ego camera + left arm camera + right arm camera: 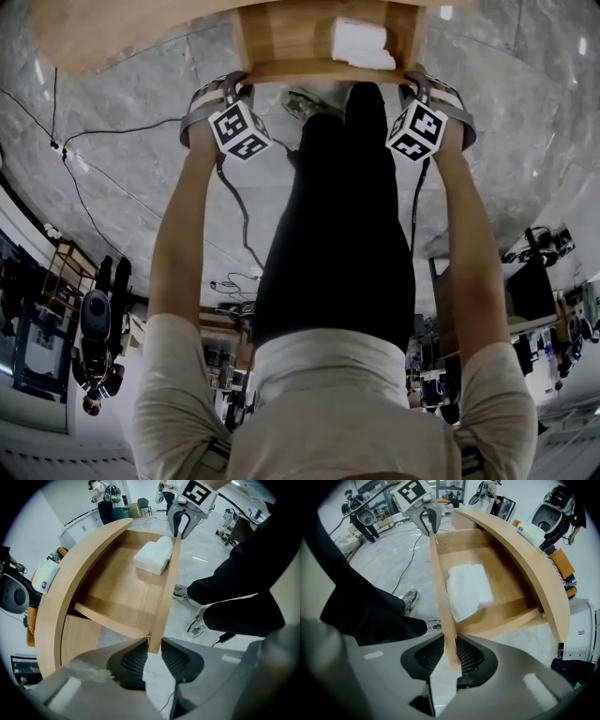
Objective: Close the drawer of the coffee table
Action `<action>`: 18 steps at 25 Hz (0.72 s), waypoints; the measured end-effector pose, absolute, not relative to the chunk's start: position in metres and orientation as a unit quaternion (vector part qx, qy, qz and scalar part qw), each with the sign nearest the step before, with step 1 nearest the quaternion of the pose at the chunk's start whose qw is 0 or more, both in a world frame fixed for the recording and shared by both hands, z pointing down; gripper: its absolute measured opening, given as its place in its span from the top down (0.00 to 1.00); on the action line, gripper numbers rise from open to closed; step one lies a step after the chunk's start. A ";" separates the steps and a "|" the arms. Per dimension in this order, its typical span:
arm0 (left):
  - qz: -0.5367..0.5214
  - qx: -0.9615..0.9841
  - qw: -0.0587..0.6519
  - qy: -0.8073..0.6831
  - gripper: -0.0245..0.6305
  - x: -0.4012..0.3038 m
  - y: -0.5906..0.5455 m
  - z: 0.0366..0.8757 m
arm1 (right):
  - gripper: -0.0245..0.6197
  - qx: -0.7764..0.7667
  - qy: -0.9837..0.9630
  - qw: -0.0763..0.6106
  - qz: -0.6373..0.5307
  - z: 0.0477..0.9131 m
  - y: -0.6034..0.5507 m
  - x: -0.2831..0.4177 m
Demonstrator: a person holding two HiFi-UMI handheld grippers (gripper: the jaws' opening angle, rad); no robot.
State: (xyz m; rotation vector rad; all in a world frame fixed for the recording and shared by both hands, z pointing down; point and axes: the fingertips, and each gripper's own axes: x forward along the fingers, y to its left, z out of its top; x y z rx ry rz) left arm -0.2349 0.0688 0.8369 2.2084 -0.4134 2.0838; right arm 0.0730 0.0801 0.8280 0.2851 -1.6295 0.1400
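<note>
The coffee table's drawer stands pulled out from under the curved wooden top, with a white folded bundle lying inside. My left gripper points down at the left end of the drawer front, and my right gripper at its right end. In the left gripper view the drawer front runs between the left gripper's pads, which touch both its faces. In the right gripper view the drawer front is pinched between the right gripper's pads.
The person's legs in black trousers stand right before the drawer, shoes on the grey marble floor. Cables trail over the floor at the left. Robots and shelving stand farther off.
</note>
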 end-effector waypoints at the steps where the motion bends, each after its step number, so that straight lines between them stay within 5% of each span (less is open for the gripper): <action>1: 0.681 0.718 0.044 -0.138 0.78 -0.235 0.068 0.837 | 0.82 0.121 -0.724 0.677 0.059 0.828 0.080 0.073; 18: 0.651 0.732 0.089 -0.181 0.78 -0.230 0.061 0.808 | 0.83 0.127 -0.737 0.663 0.038 0.798 0.065 0.078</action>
